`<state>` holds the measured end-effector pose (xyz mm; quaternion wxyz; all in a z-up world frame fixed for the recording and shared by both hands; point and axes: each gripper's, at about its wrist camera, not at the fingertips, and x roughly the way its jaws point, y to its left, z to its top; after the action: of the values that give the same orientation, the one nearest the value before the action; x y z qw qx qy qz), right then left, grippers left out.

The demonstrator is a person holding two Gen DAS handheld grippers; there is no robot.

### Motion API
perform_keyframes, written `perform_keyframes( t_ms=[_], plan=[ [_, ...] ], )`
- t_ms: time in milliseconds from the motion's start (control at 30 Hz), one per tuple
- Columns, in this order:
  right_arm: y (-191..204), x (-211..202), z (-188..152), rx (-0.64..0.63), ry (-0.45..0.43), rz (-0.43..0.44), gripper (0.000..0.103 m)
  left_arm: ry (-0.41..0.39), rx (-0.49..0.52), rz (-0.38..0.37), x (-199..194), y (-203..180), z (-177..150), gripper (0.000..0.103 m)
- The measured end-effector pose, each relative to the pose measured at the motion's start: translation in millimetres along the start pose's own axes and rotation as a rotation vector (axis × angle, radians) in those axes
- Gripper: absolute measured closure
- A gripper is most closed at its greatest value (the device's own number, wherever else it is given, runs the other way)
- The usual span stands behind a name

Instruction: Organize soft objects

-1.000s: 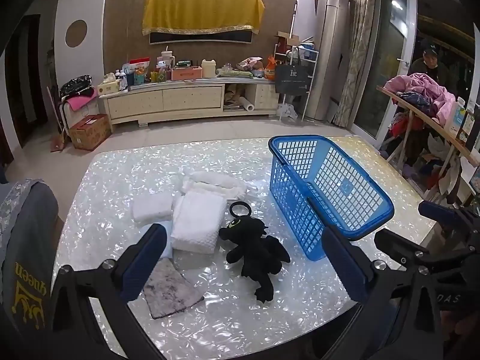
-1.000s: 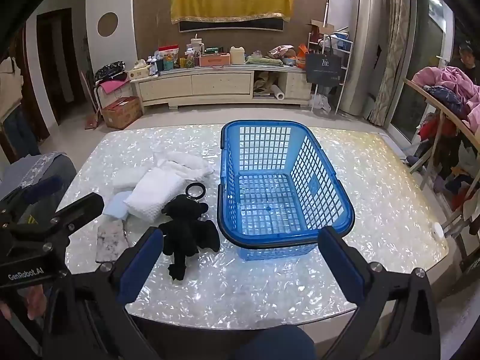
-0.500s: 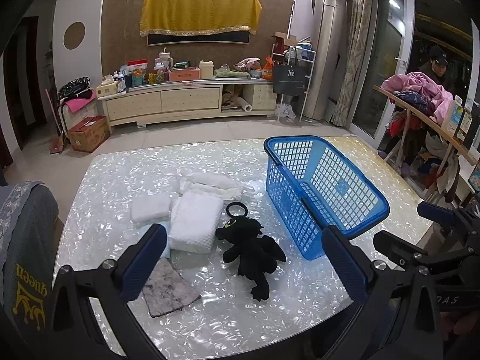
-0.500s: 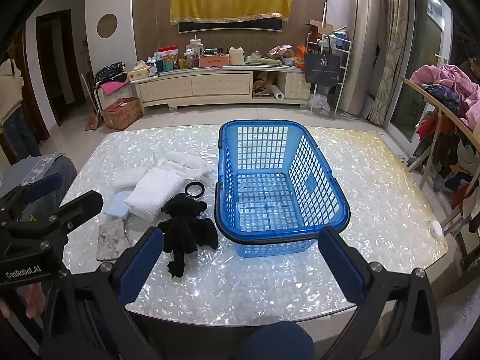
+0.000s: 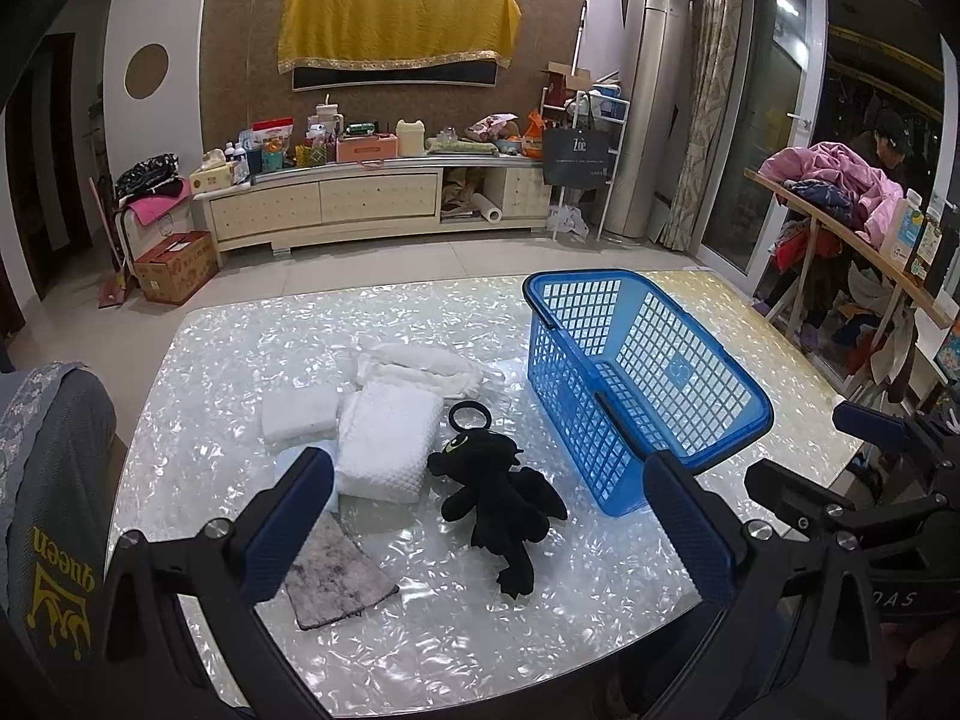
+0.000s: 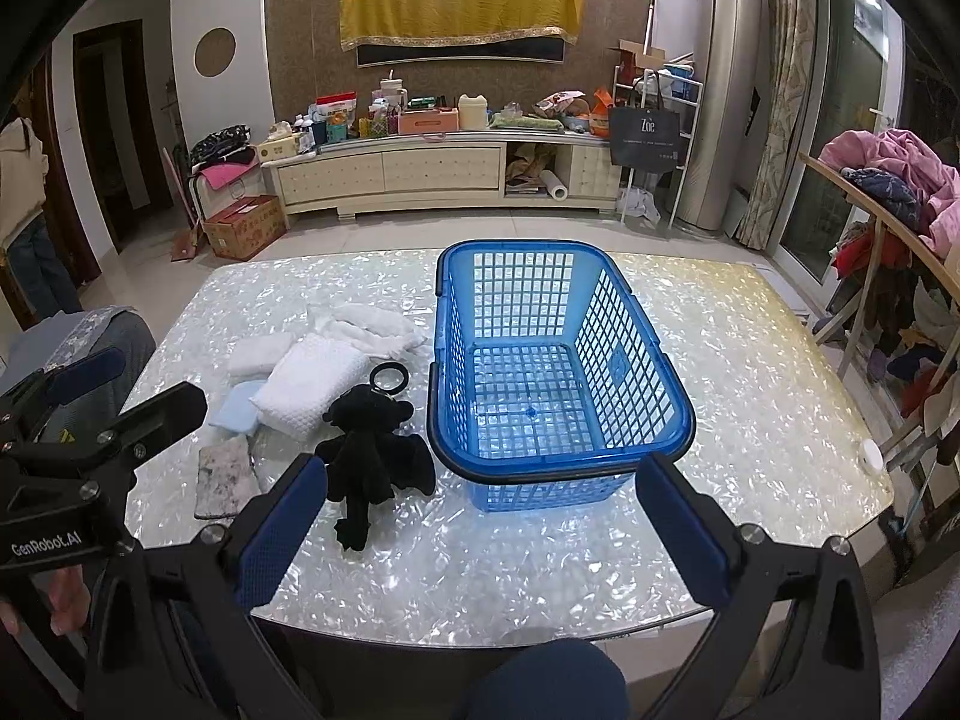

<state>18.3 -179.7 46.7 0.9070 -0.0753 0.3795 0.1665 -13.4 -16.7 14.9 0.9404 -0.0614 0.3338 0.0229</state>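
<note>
Table [image 6: 750, 372], pearly top, is carrying everything. Basket [image 6: 624, 324], blue mesh, is sitting upright mid-table w/ nothing inside. Left gripper [image 5: 486, 534] is hovering over table's near edge, jaws spread wide, gripping nothing. Right gripper [image 6: 483, 531] is hovering low in front of basket, jaws also wide apart, nothing between them. White pillow [image 6: 312, 384] is lying left of basket, overlapping a light-blue cloth [image 6: 237, 408]; two more white pads [image 6: 258, 354] are lying beside it. Black plush [image 6: 372, 450] w/ ring is lying just beside basket's left wall, touching pillow's corner. Grey mat [image 6: 225, 483] is lying flat near table edge.
</note>
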Motion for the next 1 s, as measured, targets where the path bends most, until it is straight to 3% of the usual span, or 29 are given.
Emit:
perform_keyframes(
  t_ms=[1000],
  plan=[
    [-1.0, -4.6, 0.0, 0.001, 0.0, -0.001, 0.0, 0.004, 0.0, -0.018, -4.3, -6.0, 0.8, 0.0]
  ],
)
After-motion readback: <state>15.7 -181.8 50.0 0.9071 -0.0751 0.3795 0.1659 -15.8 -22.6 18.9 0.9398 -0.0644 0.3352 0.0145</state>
